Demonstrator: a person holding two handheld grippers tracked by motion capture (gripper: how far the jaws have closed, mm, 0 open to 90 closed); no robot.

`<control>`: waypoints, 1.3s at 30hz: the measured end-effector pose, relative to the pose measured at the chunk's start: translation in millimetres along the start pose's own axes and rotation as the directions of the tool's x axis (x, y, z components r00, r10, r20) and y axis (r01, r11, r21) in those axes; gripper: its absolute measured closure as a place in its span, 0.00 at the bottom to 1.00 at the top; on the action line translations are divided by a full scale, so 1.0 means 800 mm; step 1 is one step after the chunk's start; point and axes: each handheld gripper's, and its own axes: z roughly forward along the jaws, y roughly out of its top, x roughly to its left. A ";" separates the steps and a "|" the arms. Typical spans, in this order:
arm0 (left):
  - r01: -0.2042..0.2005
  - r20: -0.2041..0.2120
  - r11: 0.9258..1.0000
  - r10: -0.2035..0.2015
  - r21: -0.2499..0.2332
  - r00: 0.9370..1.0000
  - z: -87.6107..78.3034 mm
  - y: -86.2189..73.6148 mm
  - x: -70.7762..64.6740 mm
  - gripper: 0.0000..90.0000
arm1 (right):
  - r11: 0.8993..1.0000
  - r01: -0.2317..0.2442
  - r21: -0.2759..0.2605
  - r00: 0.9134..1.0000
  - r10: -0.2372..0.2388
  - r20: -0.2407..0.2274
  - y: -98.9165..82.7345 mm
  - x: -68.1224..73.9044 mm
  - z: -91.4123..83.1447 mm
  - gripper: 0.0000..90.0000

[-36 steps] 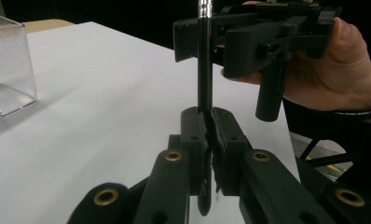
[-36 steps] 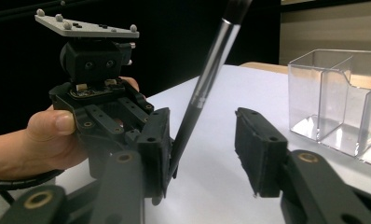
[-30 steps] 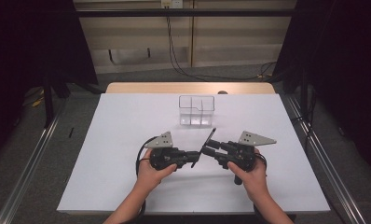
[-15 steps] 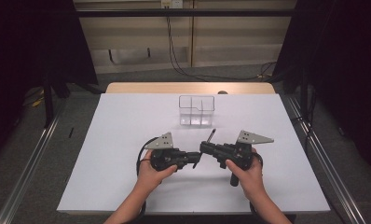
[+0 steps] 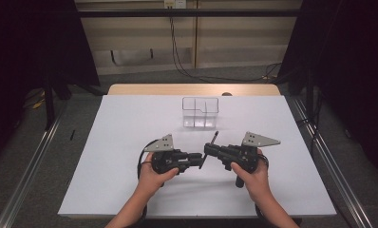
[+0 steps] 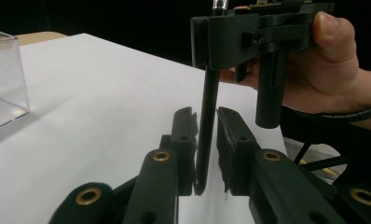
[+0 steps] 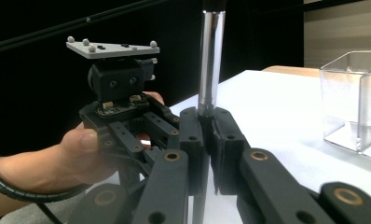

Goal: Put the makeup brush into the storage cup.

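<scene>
My right gripper [image 5: 211,148] is clamped on a thin black pen [image 7: 209,65], holding it upright above the white surface [image 5: 120,142]. My left gripper [image 6: 207,122] has just been easing apart — its jaws stand narrowly around the pen's lower end (the clear box [image 5: 200,112] sits farther back).

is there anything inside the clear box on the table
No, in the high view the clear divided box stands on the white table with bare compartments.
</scene>
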 end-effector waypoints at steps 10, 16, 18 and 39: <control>0.010 -0.036 1.000 -0.010 -0.015 0.999 -0.010 0.001 -0.001 0.73 | 1.000 0.003 0.000 1.000 -0.003 -0.002 0.000 -0.002 0.001 0.93; 0.021 -0.027 0.998 -0.023 -0.063 0.999 -0.014 0.001 -0.003 0.58 | 1.000 0.012 -0.001 1.000 -0.012 0.002 0.002 -0.001 0.001 0.93; 0.014 -0.034 0.998 -0.016 -0.054 0.999 -0.015 0.001 -0.003 0.56 | 1.000 0.012 -0.001 1.000 -0.012 0.001 0.002 -0.001 0.001 0.93; -0.018 -0.082 1.000 0.018 -0.006 0.996 -0.025 0.003 0.007 0.07 | 1.000 0.023 0.003 1.000 -0.023 -0.003 0.005 0.003 0.006 0.93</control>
